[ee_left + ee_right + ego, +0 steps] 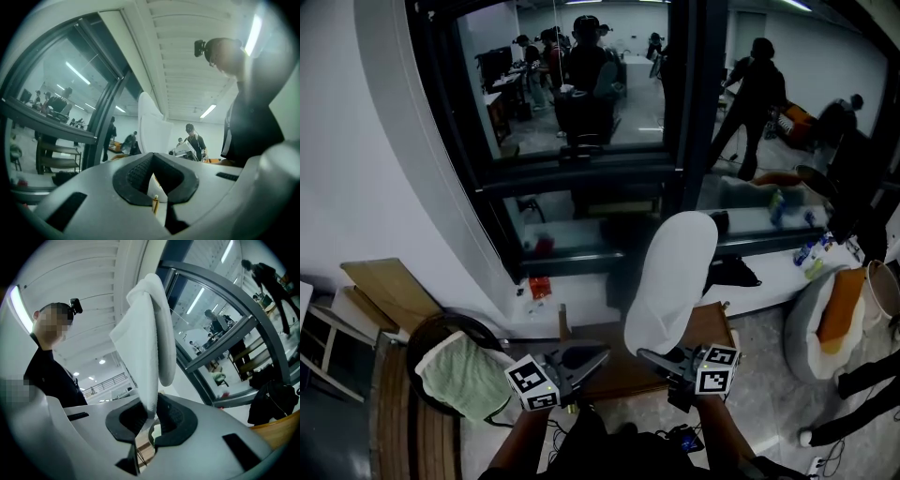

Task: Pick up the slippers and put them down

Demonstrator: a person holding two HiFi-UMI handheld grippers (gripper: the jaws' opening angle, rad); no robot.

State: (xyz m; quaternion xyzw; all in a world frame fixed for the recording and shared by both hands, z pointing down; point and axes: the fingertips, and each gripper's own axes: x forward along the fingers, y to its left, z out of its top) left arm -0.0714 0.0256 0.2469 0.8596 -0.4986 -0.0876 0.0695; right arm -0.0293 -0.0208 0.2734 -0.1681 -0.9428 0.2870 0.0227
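Green cloth [467, 377] hangs over a dark round bin at 9 o'clock in my head view, well clear of what I'm doing.

Next along is my left tool [598, 353]. It is clenched on nothing: in the left gripper view [154, 187] the dark pads close to a narrow V, and all I see past them is the room. It sits level, its tip pointing toward 3 o'clock, just beside the spot where the other hand has its grip.

The white slipper [670, 281] comes after that, and it is the only one I can find. My right tool [654, 356] is grasping it by its lower end. In the right gripper view [150, 420] the pads pinch a thin edge of the slipper [145, 333], and the rest of it stands up out of the jaws. From the head view its long axis runs from 6 o'clock at the pinch up to 12 o'clock, leaning slightly toward 1. It is up in the air and touching nothing else.

The wooden surface [714, 323] lies below the slipper, showing brown between the two tools and out at 3 o'clock.

As I read it, the put-down depends on that upright axis. The free end has to tip over toward the wood before I let go, and the right hand alone carries it.
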